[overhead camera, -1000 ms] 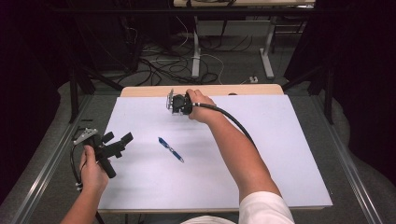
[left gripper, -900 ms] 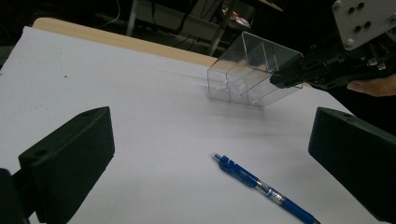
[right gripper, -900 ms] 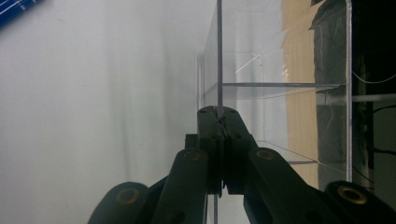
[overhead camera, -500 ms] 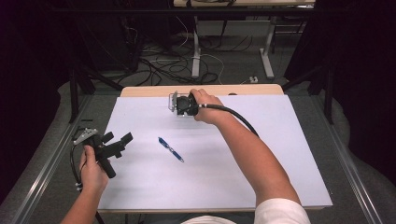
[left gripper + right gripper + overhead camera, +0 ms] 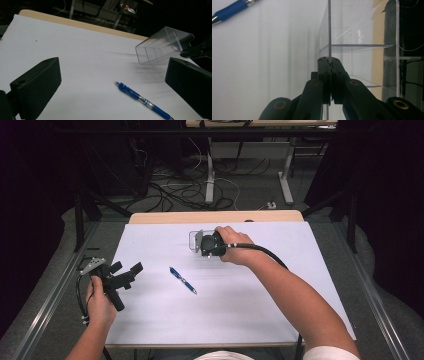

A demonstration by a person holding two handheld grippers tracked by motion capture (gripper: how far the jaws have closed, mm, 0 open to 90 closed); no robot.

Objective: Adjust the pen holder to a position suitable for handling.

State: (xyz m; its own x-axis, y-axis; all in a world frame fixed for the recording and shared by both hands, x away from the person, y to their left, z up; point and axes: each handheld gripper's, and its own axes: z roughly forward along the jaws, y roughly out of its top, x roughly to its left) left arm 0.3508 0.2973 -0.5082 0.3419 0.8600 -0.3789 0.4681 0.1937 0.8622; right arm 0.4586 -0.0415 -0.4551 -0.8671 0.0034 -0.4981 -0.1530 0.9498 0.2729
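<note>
A clear plastic compartment box [image 5: 195, 240] is held tilted over the far middle of the white table sheet [image 5: 280, 320]. My right gripper [image 5: 207, 245] is shut on one thin wall of it. In the right gripper view the jaws pinch that clear wall [image 5: 329, 37] at their tips [image 5: 329, 61], and the box's dividers [image 5: 362, 45] show beyond. A blue pen [image 5: 182, 280] lies loose on the sheet, nearer the person than the box. My left gripper [image 5: 126, 268] is held at the sheet's left edge, open and holding nothing, facing the pen [image 5: 142, 100] and the box [image 5: 162, 46].
A bare wooden strip [image 5: 215, 216] runs along the table's far edge. Cables and table legs [image 5: 210, 175] lie on the floor beyond. Grey rails [image 5: 55, 285] flank both sides. The right gripper's black cable [image 5: 265, 252] arcs over the forearm.
My right gripper has carried the clear box from the far edge toward the person and slightly right. The left gripper and the pen have stayed put.
</note>
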